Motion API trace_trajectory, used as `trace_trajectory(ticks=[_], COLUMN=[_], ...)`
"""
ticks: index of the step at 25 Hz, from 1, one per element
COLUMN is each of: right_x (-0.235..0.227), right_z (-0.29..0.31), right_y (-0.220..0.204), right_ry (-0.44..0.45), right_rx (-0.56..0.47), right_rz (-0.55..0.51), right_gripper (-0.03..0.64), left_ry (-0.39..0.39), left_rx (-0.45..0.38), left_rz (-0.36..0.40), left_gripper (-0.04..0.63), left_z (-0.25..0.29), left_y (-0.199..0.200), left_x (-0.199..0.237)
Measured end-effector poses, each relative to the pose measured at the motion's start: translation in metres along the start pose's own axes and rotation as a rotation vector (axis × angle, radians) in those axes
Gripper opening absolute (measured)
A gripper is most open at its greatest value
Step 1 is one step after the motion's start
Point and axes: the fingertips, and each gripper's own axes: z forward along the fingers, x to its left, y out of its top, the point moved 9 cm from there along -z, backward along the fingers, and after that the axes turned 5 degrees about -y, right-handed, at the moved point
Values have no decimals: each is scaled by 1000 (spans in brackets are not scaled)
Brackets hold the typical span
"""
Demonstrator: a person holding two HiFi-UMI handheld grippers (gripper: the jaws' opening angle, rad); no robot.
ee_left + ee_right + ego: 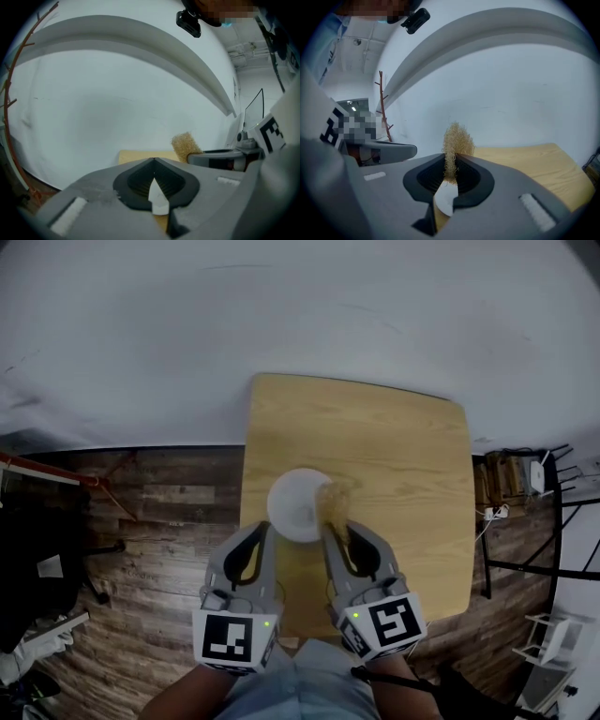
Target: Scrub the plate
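A white plate [295, 507] lies on the wooden table [403, 465], near its front left edge. My left gripper [264, 527] is shut on the plate's near left rim. A sliver of the plate [158, 197] shows between its closed jaws [153, 161]. At the plate's right rim, my right gripper [331, 525] is shut on a tan loofah sponge [335, 500]. The sponge [457, 139] sticks up out of that gripper's jaws [451, 161], with a bit of white plate [445, 200] below it. The sponge [185, 144] also appears in the left gripper view.
The table stands against a white wall [300, 324] on a dark wood-plank floor [159, 549]. A black metal rack [534, 549] stands to the right of the table. A red branch-like stand [383, 103] is off to the left.
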Motion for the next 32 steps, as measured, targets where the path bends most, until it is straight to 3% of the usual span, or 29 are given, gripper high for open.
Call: trace_trajectory(ticks=[3, 12, 18, 26, 32], right_x=[-6, -24, -31, -35, -37], right_z=[19, 60, 78, 83, 83], right_y=[-12, -70, -89, -101, -100], right_ry=[39, 72, 89, 108, 126], right_rx=[40, 223, 293, 349, 357], right_rz=[15, 58, 81, 120, 122], right_gripper=[46, 46, 46, 44, 44], left_ry=[20, 3, -28, -29, -27], left_rx=[45, 215, 329, 418, 450], left_rz=[-23, -213, -382, -554, -604], left_gripper=[21, 28, 100, 118, 117], left_z=[9, 43, 66, 85, 93], left_y=[-13, -62, -86, -102, -107], left_x=[5, 28, 45, 61, 63])
